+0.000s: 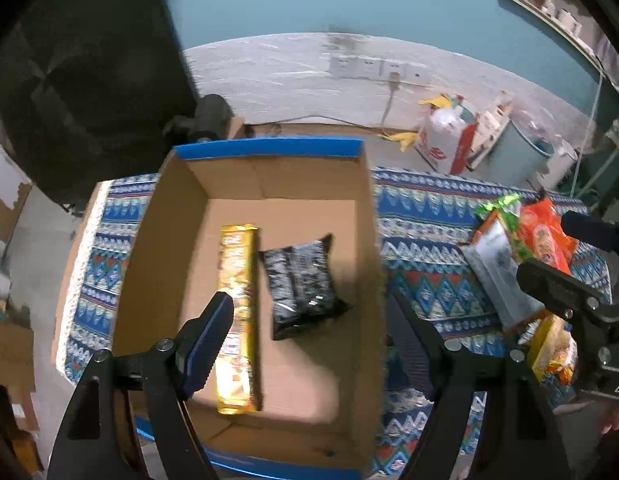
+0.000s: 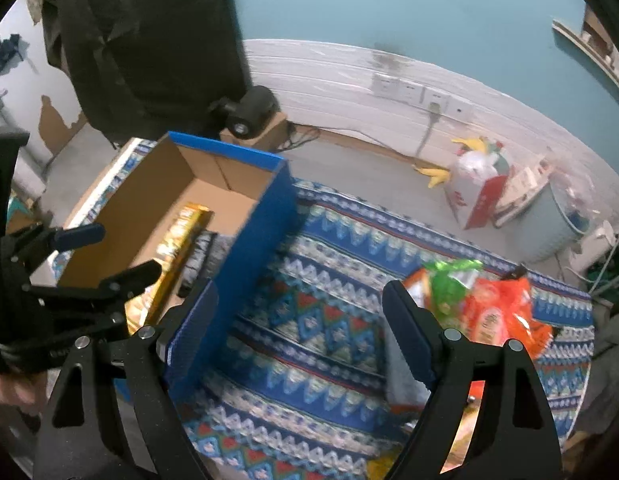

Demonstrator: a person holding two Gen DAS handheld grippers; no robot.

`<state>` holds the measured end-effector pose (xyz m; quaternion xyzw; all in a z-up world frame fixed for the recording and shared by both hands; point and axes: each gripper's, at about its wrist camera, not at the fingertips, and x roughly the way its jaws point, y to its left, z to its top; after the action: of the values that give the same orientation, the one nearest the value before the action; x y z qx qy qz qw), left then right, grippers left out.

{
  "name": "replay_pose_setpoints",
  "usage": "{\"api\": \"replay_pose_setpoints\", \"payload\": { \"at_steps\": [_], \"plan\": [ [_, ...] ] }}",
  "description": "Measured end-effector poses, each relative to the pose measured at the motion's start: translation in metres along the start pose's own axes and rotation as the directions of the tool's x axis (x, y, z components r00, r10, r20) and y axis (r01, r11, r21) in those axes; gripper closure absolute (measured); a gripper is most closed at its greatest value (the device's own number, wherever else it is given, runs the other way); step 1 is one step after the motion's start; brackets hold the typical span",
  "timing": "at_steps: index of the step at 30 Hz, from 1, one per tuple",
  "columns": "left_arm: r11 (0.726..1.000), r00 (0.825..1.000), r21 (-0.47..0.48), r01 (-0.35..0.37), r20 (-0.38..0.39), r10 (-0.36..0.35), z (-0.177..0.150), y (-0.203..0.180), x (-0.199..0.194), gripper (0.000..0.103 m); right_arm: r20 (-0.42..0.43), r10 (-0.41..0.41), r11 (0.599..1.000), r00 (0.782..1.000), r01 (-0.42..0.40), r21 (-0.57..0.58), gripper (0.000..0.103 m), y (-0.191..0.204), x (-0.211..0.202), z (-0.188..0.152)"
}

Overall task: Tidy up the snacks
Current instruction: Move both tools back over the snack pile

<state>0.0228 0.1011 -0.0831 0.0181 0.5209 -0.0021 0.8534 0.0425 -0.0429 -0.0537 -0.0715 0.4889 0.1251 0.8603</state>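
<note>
1. Bench (image 1: 421, 236) is covered in a blue zigzag-pattern cloth. Teal wall behind, with a white lower band, wall sockets (image 1: 373, 67) and grey floor.
2. Cardboard box (image 1: 361, 240), blue outside, sits open on the cloth.
3. Inside the box: a yellow snack tube (image 1: 236, 312) lies flat, long axis running from the near wall to the far wall. A black snack pack (image 1: 303, 286) lies just beside it on the right, roughly parallel.
4. A snack pile (image 2: 485, 304) in orange, green and grey lies on the cloth right of the box.
5. Left hand-held gripper (image 1: 309, 320) is pitched steeply down over the box, jaws released, nothing between them.
6. Right hand-held gripper (image 2: 297, 312) is angled down over the cloth between box and pile, jaws spread, empty.
</note>
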Motion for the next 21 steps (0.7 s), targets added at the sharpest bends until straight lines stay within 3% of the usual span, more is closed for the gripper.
{"api": "replay_pose_setpoints", "payload": {
  "at_steps": [12, 21],
  "plan": [
    [0.988, 0.996, 0.129, 0.086, -0.048, -0.081, -0.015, -0.065, -0.001, 0.023, -0.049, -0.067, 0.997, 0.997, 0.069, 0.033, 0.018, -0.062, -0.019, -0.055],
    [0.968, 0.990, 0.217, 0.125, -0.090, -0.107, -0.029, -0.113, 0.004, 0.023, -0.138, -0.141, 0.977, 0.980, 0.160, 0.138, 0.018, -0.126, -0.014, -0.104]
  ]
}}
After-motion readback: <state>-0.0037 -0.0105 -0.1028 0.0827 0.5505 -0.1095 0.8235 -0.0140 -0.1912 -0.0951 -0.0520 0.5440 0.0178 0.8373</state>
